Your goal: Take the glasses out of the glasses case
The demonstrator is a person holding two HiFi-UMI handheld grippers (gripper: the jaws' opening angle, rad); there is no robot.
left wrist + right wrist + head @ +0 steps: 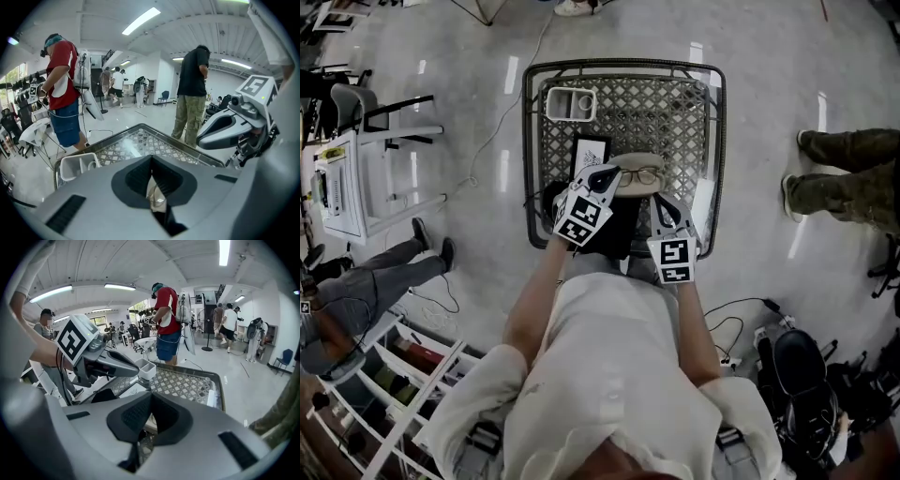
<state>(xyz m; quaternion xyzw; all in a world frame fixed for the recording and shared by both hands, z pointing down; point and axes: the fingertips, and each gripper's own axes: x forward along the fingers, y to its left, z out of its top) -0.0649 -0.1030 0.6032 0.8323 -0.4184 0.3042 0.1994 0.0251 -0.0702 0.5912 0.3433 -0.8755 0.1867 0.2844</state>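
Glasses (pixel 639 175) lay across the top of the beige glasses case (pixel 636 190), mid-table toward the near edge. Case open or closed? Couldn't tell from the head view.

L gripper (pixel 606 176) hovered at the case's left end, tip just beside the glasses. In the left gripper view its jaws were pressed together w/ nothing pinched, and a pale bit of the case showed below the tips.

R gripper (pixel 667 204) hung at the case's right, on the near side, angled down. Its jaws were together too in the right gripper view, nothing btwn them.

All of it was over the metal lattice table (pixel 675 103). White tray (pixel 570 103) sat at the far-left corner. Black card (pixel 591 150) lay between the tray and the L gripper, just behind the gripper.

Beyond the table stood a bystander in a red top (pixel 61 79) and another in camo trousers (pixel 191 112).
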